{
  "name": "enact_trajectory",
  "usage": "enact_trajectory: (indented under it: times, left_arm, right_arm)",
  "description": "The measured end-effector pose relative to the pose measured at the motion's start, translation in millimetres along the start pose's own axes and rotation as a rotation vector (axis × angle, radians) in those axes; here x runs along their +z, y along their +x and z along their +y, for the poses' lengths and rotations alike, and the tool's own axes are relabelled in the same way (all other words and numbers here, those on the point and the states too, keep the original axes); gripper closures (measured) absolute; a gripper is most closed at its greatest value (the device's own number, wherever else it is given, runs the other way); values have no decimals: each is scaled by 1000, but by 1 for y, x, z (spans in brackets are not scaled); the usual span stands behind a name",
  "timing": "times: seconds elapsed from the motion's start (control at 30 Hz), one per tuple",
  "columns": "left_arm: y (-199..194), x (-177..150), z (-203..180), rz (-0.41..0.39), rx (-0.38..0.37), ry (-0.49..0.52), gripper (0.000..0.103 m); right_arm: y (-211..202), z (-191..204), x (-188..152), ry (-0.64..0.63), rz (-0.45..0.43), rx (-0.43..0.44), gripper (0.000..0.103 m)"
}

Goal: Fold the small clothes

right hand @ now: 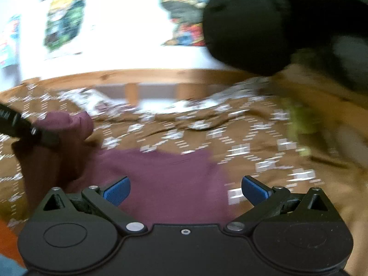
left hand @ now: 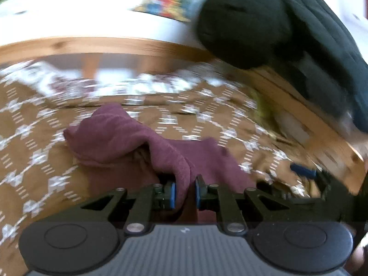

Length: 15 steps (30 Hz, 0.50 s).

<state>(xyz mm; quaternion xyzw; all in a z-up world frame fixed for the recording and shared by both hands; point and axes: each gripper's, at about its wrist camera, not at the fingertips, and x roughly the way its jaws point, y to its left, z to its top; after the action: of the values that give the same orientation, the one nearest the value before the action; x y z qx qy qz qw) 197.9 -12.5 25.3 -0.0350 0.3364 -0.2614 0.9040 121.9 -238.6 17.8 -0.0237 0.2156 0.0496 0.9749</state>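
While the right gripper (right hand: 185,189) gapes, left gripper (left hand: 185,192) pinches maroon garment (left hand: 128,138).

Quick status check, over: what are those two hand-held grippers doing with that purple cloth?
Left hand-held gripper pinching maroon garment fold. Right hand-held gripper open, empty, above it. Nothing blocking on patterned bedspread.

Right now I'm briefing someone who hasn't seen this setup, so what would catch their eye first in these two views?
The maroon garment stands out first, lying on the brown bedspread with white diamond motifs, one fold of it pinched in the left gripper. The right gripper hangs open above the flat part of the same cloth. A big dark padded shape fills the upper right, blurred, with colourful posters on the white wall behind the wooden bed rail.
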Motion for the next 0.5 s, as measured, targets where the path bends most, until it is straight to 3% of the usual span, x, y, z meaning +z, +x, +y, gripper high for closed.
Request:
enact_trajectory:
  times: [0.13,0.27,0.5]
  left_arm:
    - [33,-4,-39,46,-63,67,87]
    - [62,-12,-58,121,-83,47,87]
    - [71,-29,-64,165,-29,54,79]
  right_arm:
    - [-13,-47,9,64,-28,-132,1]
    - [-26,-86,10,163,-65,-220,0]
    - [-19,-116,2,251,-33,-234,0]
